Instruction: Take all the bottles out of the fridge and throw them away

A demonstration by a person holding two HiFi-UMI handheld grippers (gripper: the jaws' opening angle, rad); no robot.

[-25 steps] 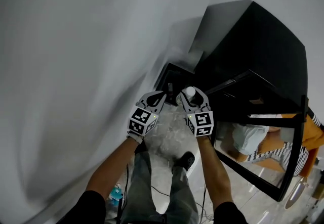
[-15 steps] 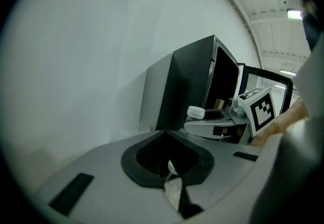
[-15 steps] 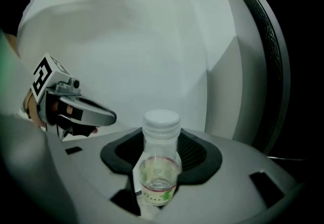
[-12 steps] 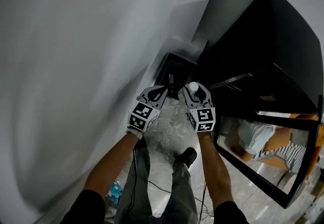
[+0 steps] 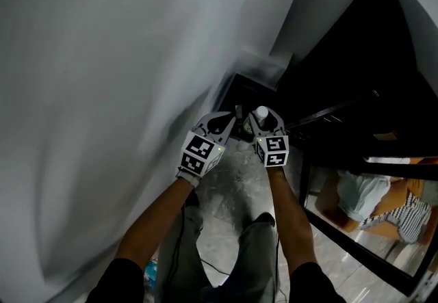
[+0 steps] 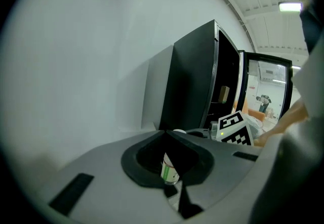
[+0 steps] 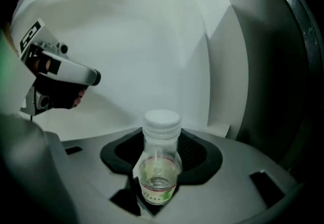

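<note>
Right hand-held gripper (image 5: 262, 117) pinches an upright bottle (image 7: 160, 163); left hand-held gripper (image 6: 165, 135) is pressed together.

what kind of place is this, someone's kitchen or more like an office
Probably an office or lab corner, not a home kitchen, though I can't be sure: a black glass-door fridge stands open against a bare white wall on a pale stone-look floor.
</note>
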